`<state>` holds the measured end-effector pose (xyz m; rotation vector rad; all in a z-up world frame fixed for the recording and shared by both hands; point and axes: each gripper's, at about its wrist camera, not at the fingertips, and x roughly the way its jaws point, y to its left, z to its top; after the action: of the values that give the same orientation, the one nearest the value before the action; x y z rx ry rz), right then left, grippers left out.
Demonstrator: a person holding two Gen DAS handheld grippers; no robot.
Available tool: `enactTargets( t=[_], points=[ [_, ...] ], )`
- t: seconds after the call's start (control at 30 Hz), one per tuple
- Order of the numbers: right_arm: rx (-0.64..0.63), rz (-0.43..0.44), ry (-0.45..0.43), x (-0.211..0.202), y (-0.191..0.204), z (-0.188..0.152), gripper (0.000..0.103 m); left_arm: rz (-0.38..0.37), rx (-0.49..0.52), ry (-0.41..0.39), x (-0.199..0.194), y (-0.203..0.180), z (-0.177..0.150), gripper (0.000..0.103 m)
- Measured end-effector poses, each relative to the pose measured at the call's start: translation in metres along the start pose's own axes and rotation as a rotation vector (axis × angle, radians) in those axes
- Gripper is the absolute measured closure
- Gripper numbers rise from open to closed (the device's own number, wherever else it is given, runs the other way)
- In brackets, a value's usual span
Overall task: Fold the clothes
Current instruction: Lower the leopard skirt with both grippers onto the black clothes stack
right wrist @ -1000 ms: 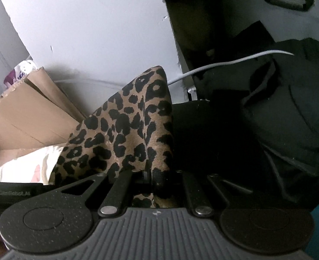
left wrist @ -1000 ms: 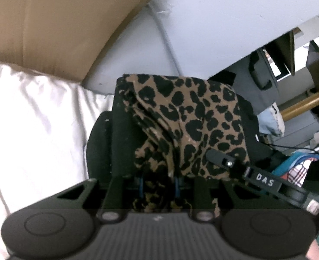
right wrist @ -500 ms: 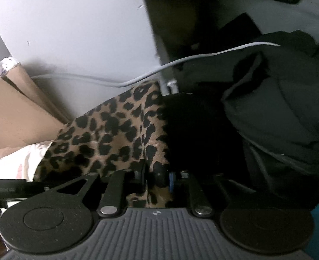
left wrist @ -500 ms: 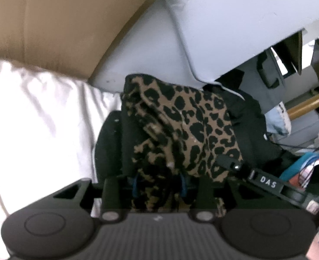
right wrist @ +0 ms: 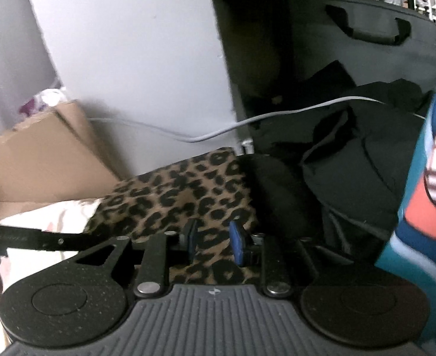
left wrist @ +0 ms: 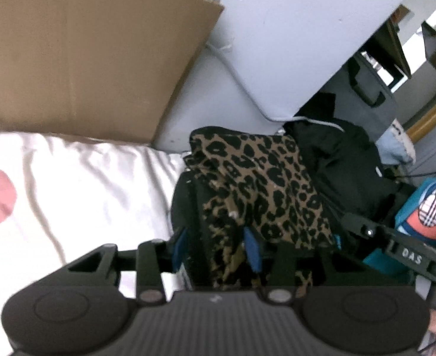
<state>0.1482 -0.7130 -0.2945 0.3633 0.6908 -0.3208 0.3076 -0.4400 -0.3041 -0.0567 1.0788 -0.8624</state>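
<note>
A: So, where does the leopard-print garment (left wrist: 256,190) lie?

B: On a dark pile beside the white bedding (left wrist: 78,190), below the cardboard (left wrist: 84,53). It runs away from both grippers, its near edge under them.

A: And the left gripper (left wrist: 215,246)?

B: Jaws parted, having just opened; cloth lies between the blue pads, unpressed.

A: The right gripper (right wrist: 213,241)?

B: Also just opened, apart over the print, gripping nothing. Either looks equally near.
</note>
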Motion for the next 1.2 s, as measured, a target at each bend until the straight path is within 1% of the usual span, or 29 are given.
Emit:
enactTargets(
  t=[0.03, 0.1, 0.17, 0.27, 0.37, 0.43, 0.5, 0.53, 0.6, 0.63, 0.67, 0.73, 0.87, 1.0, 1.07, 1.2],
  points=[
    [-0.003, 0.001, -0.002, -0.003, 0.001, -0.004, 0.068, 0.0, 0.011, -0.005, -0.004, -0.001, 0.002, 0.061],
    [-0.008, 0.001, -0.001, -0.008, 0.002, -0.01, 0.068, -0.003, 0.035, -0.024, -0.012, -0.005, 0.007, 0.062],
    [-0.01, 0.005, -0.002, -0.011, 0.004, -0.017, 0.068, -0.005, 0.066, -0.041, -0.016, -0.012, 0.01, 0.068],
    [-0.011, 0.005, 0.011, -0.012, 0.006, -0.027, 0.068, -0.029, 0.113, -0.05, -0.015, -0.025, 0.014, 0.072],
    [-0.009, 0.003, 0.022, -0.01, 0.009, -0.039, 0.068, -0.06, 0.156, -0.053, -0.008, -0.04, 0.015, 0.074],
    [-0.006, 0.017, 0.02, -0.009, 0.014, -0.044, 0.068, -0.077, 0.172, -0.048, 0.001, -0.047, 0.015, 0.079],
    [-0.006, 0.033, 0.016, -0.007, 0.02, -0.047, 0.068, -0.09, 0.18, -0.041, 0.012, -0.05, 0.012, 0.08],
    [-0.008, 0.042, 0.013, -0.006, 0.023, -0.049, 0.068, -0.084, 0.186, -0.039, 0.018, -0.05, 0.01, 0.08],
    [-0.01, 0.065, 0.018, -0.002, 0.031, -0.051, 0.068, -0.047, 0.19, -0.023, 0.029, -0.045, 0.004, 0.081],
    [-0.012, 0.07, 0.023, 0.001, 0.034, -0.053, 0.068, -0.037, 0.186, -0.014, 0.034, -0.041, 0.002, 0.087],
    [-0.015, 0.072, 0.032, 0.005, 0.038, -0.056, 0.068, -0.028, 0.182, -0.009, 0.038, -0.037, -0.001, 0.09],
    [-0.024, 0.074, 0.036, 0.009, 0.042, -0.062, 0.068, -0.005, 0.184, -0.002, 0.042, -0.03, -0.005, 0.101],
    [-0.022, 0.091, 0.053, 0.009, 0.046, -0.075, 0.062, 0.03, 0.208, 0.015, 0.044, -0.026, -0.009, 0.101],
    [-0.072, 0.09, 0.062, 0.0, 0.048, -0.086, 0.057, 0.059, 0.264, 0.004, 0.034, -0.035, -0.01, 0.101],
    [-0.058, 0.087, 0.075, -0.007, 0.043, -0.092, 0.057, 0.043, 0.268, -0.015, 0.024, -0.039, -0.012, 0.099],
    [-0.049, 0.065, 0.106, -0.02, 0.036, -0.109, 0.057, -0.029, 0.283, -0.03, 0.005, -0.049, -0.026, 0.099]
  ],
)
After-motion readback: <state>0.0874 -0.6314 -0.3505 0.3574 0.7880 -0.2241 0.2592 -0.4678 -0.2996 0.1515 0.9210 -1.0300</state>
